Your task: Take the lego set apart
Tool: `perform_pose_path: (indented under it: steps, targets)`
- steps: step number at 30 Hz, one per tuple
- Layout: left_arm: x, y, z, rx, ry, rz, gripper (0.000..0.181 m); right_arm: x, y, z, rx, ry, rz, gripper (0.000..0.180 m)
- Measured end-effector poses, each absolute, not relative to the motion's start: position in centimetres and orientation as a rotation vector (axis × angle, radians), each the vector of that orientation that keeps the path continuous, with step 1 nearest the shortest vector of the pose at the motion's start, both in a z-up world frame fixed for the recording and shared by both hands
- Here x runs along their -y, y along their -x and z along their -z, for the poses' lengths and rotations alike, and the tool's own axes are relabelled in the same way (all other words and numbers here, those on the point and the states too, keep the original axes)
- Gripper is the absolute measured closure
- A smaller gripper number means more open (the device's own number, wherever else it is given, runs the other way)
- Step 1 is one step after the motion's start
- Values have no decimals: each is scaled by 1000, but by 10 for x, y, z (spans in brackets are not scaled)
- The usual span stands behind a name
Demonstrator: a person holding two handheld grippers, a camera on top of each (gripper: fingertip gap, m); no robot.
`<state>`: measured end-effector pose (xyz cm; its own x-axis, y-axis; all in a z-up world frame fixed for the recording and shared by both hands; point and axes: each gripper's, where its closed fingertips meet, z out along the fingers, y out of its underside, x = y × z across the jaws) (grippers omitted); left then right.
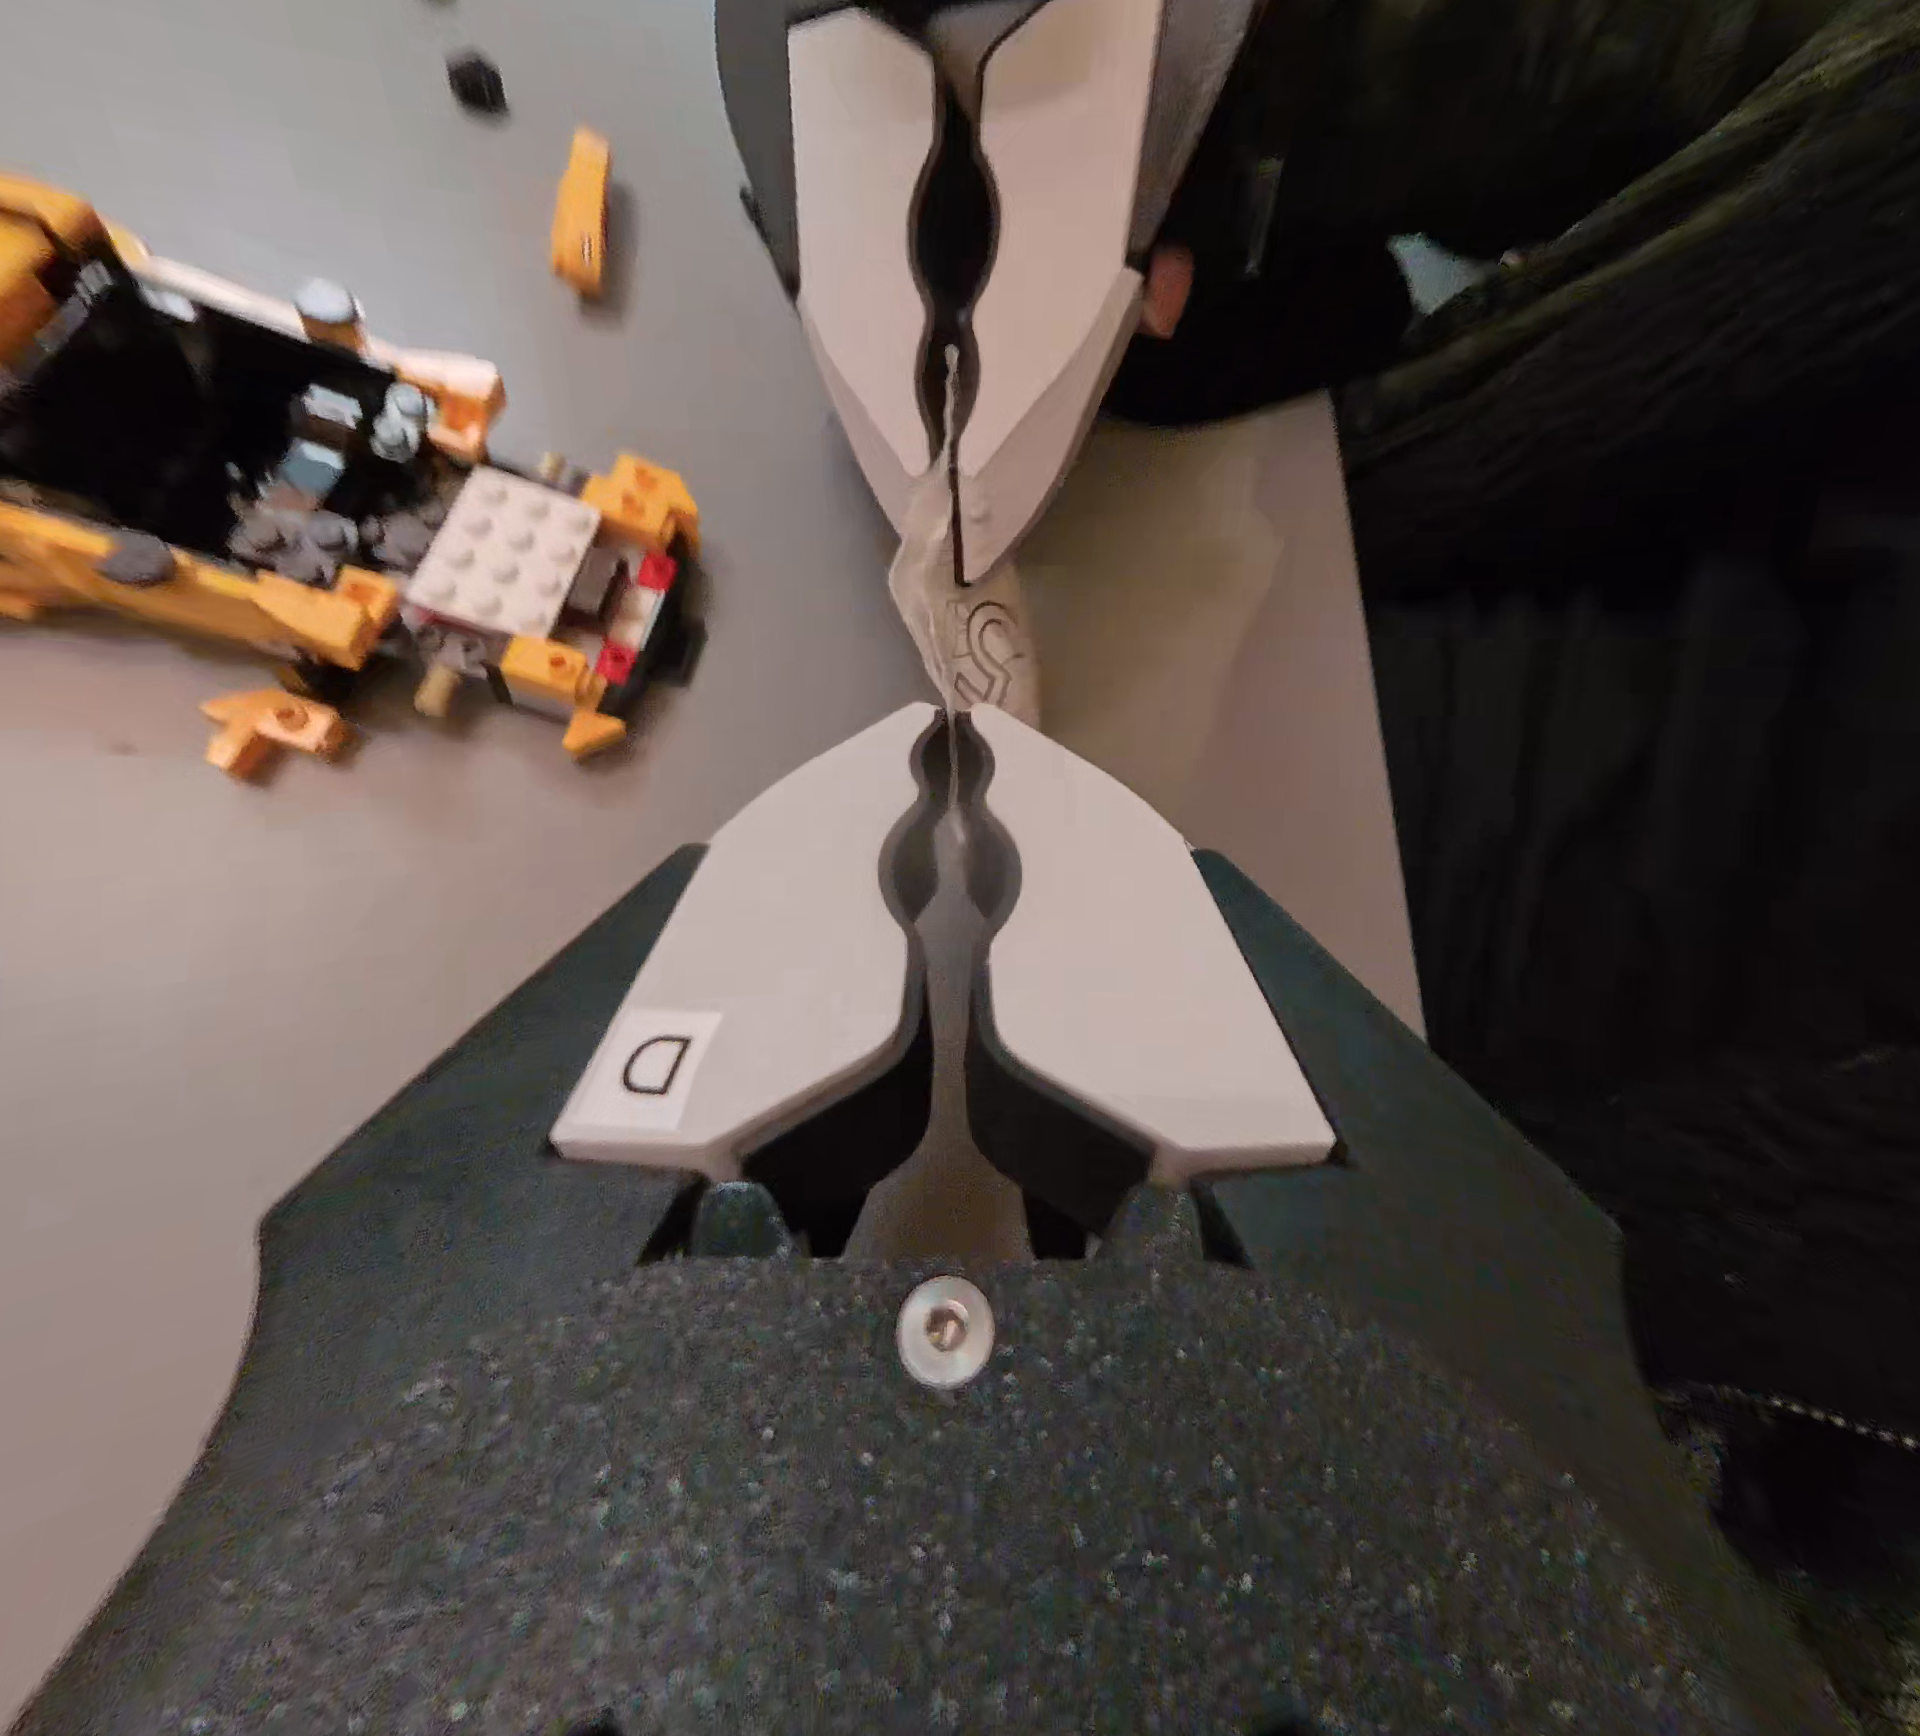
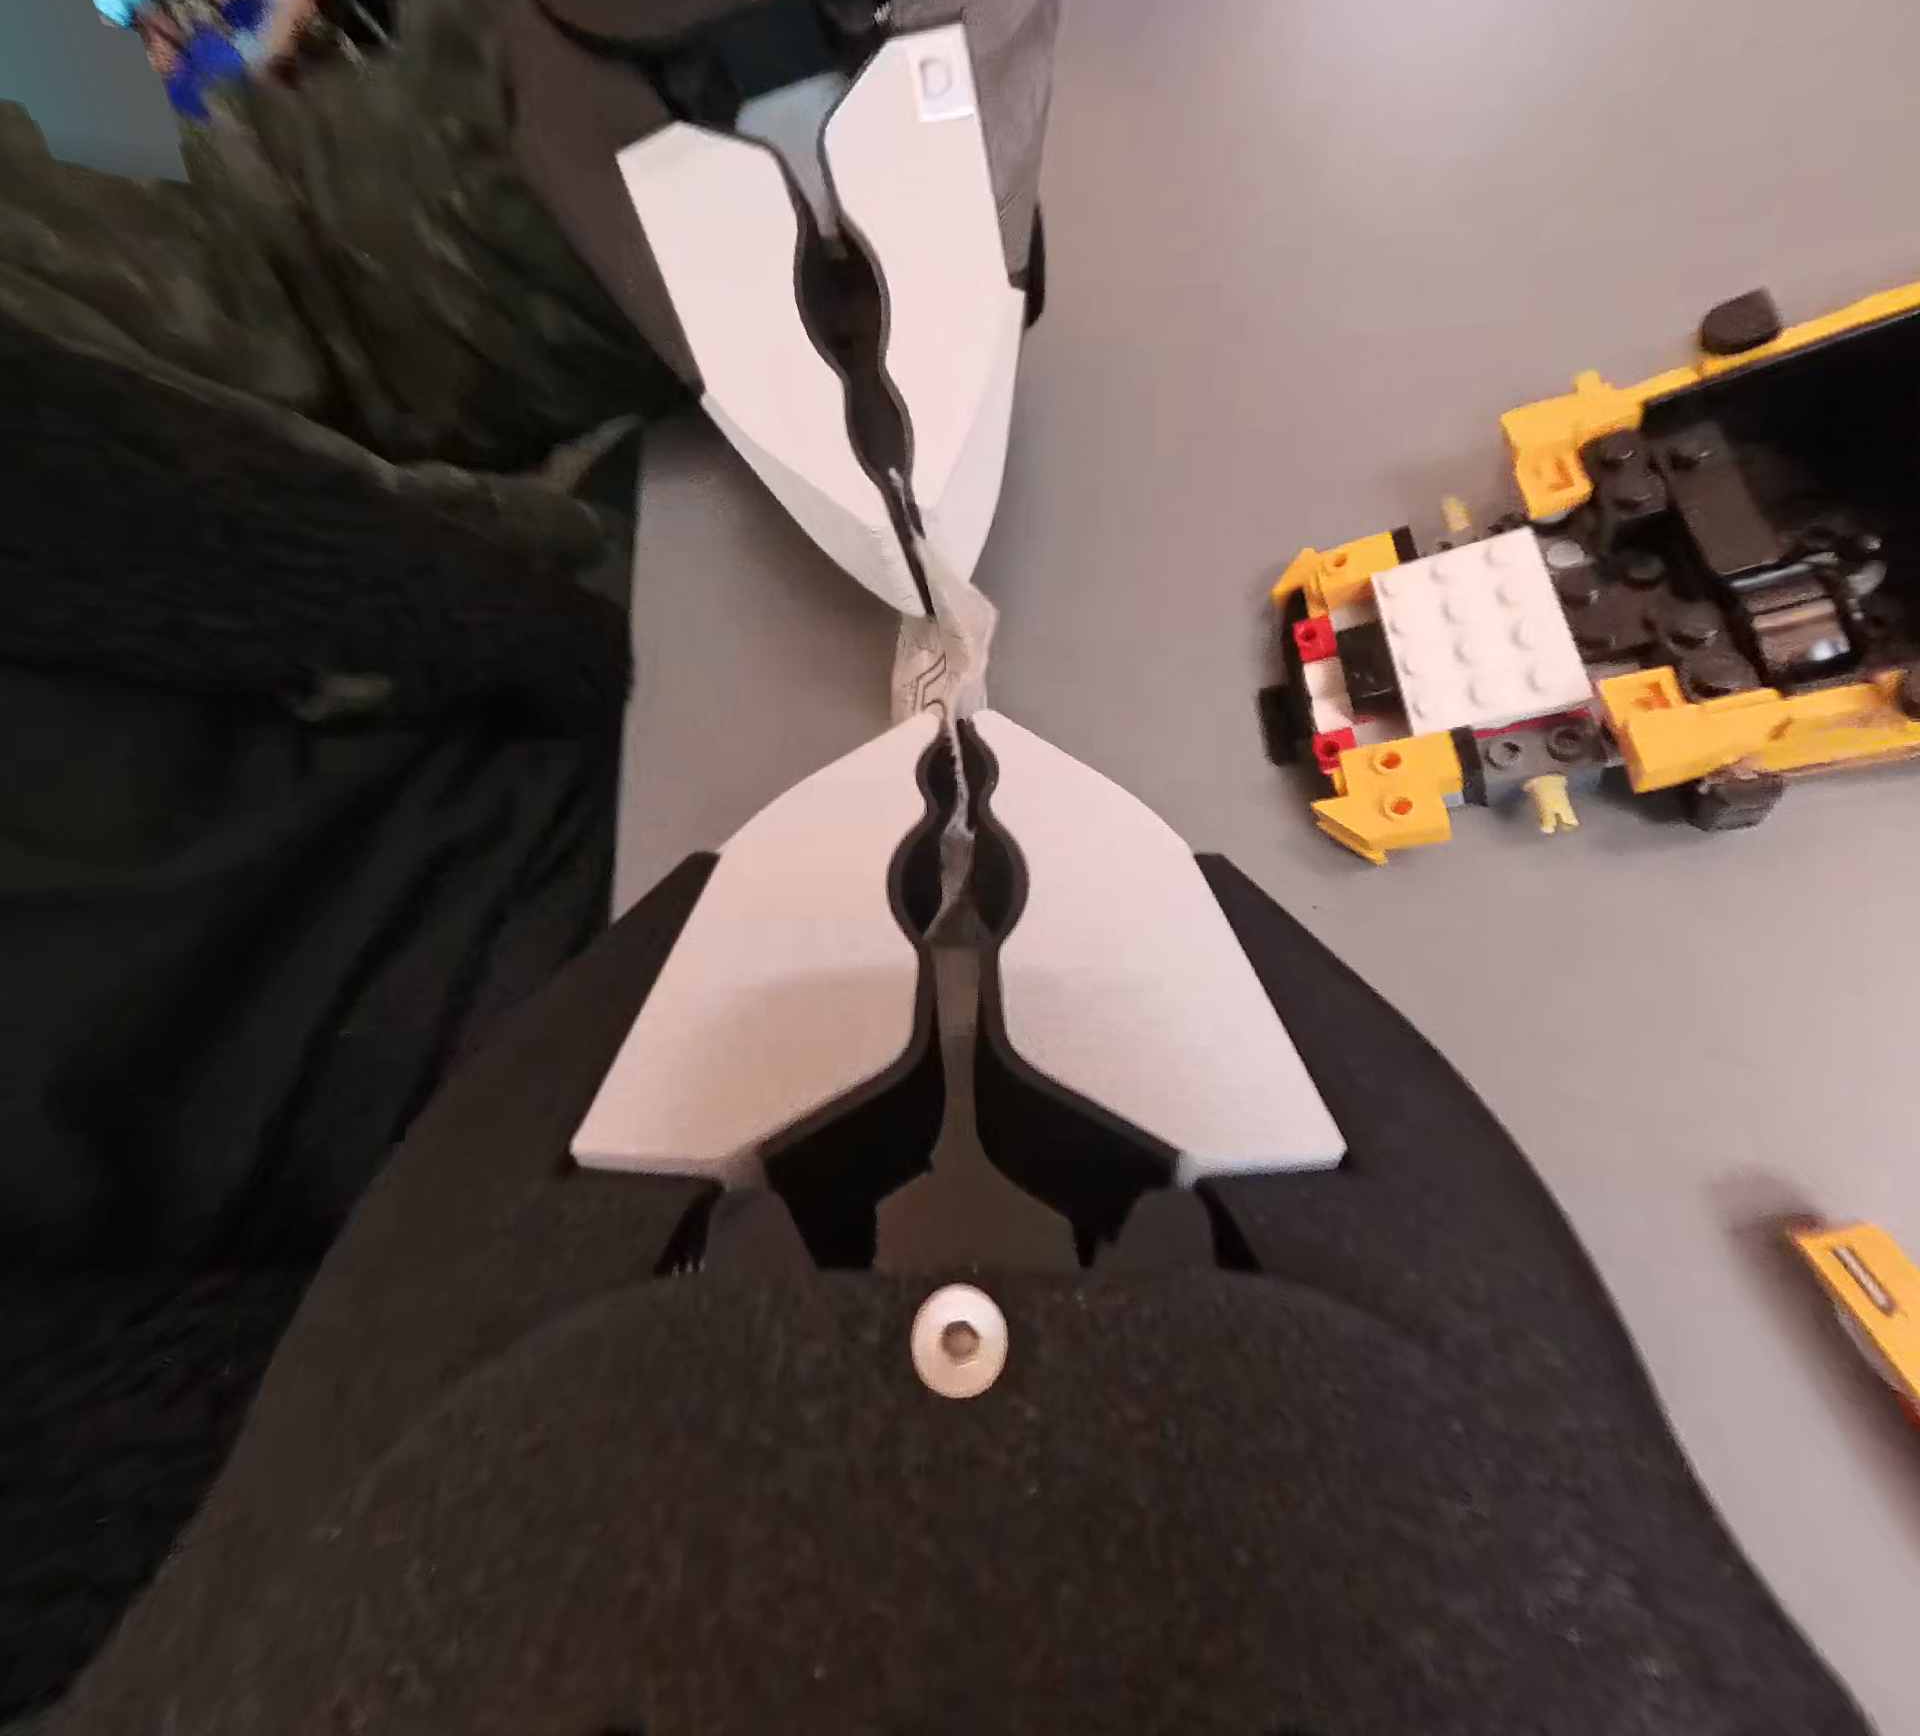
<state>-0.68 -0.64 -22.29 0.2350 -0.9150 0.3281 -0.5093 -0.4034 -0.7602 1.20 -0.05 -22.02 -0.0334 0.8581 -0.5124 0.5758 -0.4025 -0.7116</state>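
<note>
Both hand-held grippers, left [image 1: 951, 730] and right [image 2: 956, 730], are clamped on opposite ends of a thin crumpled sticker [image 1: 961, 637], stretched between them above the table [image 1: 312, 959]. It looks light, soft and tearable, so grip near its ends. The half-stripped yellow car [image 2: 1558, 647] lies apart on the table.

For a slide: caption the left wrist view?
Both grippers pinch a small crumpled wrapper beside the half-dismantled yellow lego car.

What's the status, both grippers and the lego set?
Left gripper and right gripper both shut on one small crumpled sheet, tip to tip, above the table edge. Lego car part-stripped on grey table, loose yellow pieces beside it. Nothing blocking.
</note>
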Motion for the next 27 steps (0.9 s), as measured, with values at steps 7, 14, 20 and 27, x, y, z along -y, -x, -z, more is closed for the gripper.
perform_pose_path:
  steps: [7, 14, 20, 27]
  targets:
    - [4, 13, 251, -1384, 2054, 1039, 180, -6, -6, 251, 1712, 1917, -1154, 180]
    - [0, 18, 256, -1553, 1802, 837, 181, -11, -1, 255, 1867, 1474, -845, 179]
    - [0, 18, 258, -1685, 1548, 634, 180, -12, -1, 256, 1956, 1132, -635, 179]
    - [-5, 18, 248, -1576, 1612, 724, 181, -15, 0, 244, 1865, 1264, -795, 180]
